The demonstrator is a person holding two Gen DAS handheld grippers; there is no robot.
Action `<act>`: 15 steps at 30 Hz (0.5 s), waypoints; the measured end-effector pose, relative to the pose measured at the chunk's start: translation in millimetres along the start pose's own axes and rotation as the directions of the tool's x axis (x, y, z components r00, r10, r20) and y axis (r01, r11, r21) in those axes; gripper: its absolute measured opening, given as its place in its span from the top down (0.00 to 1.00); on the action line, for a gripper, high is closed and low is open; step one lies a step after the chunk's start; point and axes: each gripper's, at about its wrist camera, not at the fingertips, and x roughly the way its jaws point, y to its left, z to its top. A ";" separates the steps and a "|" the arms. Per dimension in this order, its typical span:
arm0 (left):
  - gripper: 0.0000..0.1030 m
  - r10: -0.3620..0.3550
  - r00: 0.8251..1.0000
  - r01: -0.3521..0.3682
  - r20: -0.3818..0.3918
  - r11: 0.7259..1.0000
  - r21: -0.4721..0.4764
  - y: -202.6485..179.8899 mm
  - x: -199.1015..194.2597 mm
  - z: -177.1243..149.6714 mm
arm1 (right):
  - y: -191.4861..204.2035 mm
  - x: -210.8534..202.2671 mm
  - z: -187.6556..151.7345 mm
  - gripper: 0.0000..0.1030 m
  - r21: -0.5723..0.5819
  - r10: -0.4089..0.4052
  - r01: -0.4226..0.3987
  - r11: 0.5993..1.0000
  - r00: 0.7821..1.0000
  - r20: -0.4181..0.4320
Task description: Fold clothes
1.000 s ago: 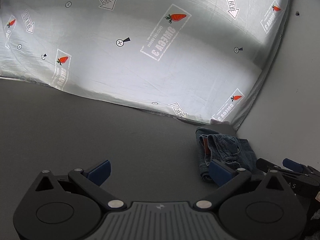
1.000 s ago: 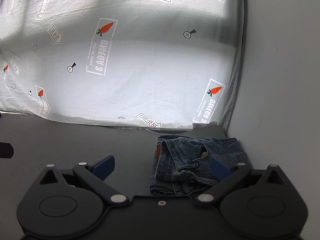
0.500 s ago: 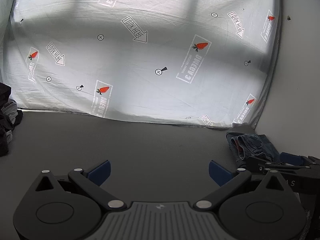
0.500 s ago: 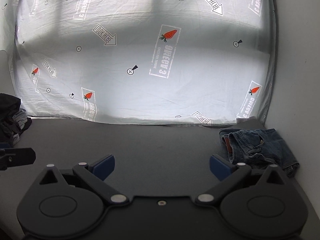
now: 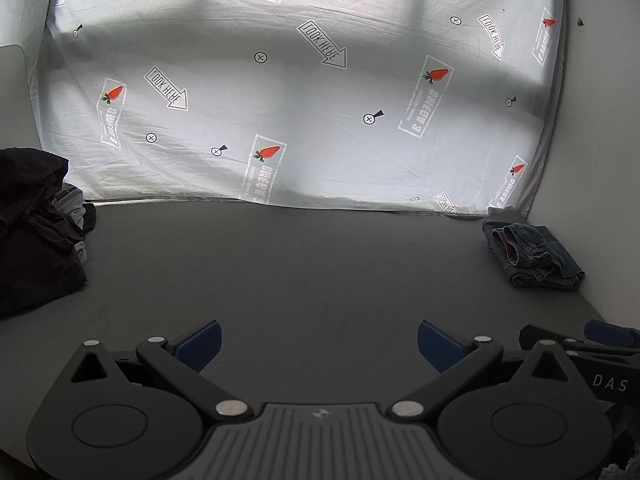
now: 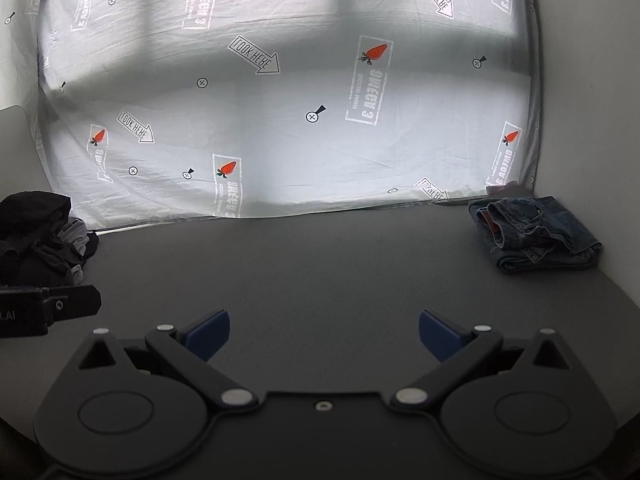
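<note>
Folded blue jeans (image 5: 534, 254) (image 6: 536, 232) lie at the far right corner of the dark grey table (image 5: 320, 272) (image 6: 320, 264). A heap of black and grey clothes (image 5: 36, 228) (image 6: 40, 236) sits at the far left. My left gripper (image 5: 319, 344) is open over the table's near middle, holding nothing. My right gripper (image 6: 324, 334) is open too, empty, well short of the jeans. The right gripper's fingers (image 5: 576, 338) show at the right edge of the left wrist view; the left gripper's finger (image 6: 60, 306) shows at the left of the right wrist view.
A white backdrop sheet (image 5: 304, 120) (image 6: 280, 120) printed with carrots and arrows hangs behind the table. A pale wall (image 5: 600, 160) closes the right side. Bare grey tabletop stretches between the jeans and the dark heap.
Both grippers have pulled back and swung left, away from the jeans. The jeans now lie far right and smaller, and the dark clothes heap has come into view at the left.
</note>
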 end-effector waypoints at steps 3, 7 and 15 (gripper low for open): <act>0.00 0.006 1.000 -0.006 -0.023 1.000 0.011 9.7 -13.5 -13.8 | 10.7 -17.4 -12.0 0.01 0.008 0.000 0.000 1.000 1.000 -0.017; 0.00 0.029 0.998 -0.028 -0.061 1.000 0.009 18.1 -23.2 -33.5 | 21.5 -32.5 -27.3 0.01 -0.007 0.011 -0.012 1.000 0.999 -0.041; 0.00 0.039 0.996 -0.042 -0.080 0.998 -0.039 29.6 -39.5 -49.3 | 38.9 -44.5 -38.9 0.01 -0.058 0.032 -0.035 0.998 0.998 -0.058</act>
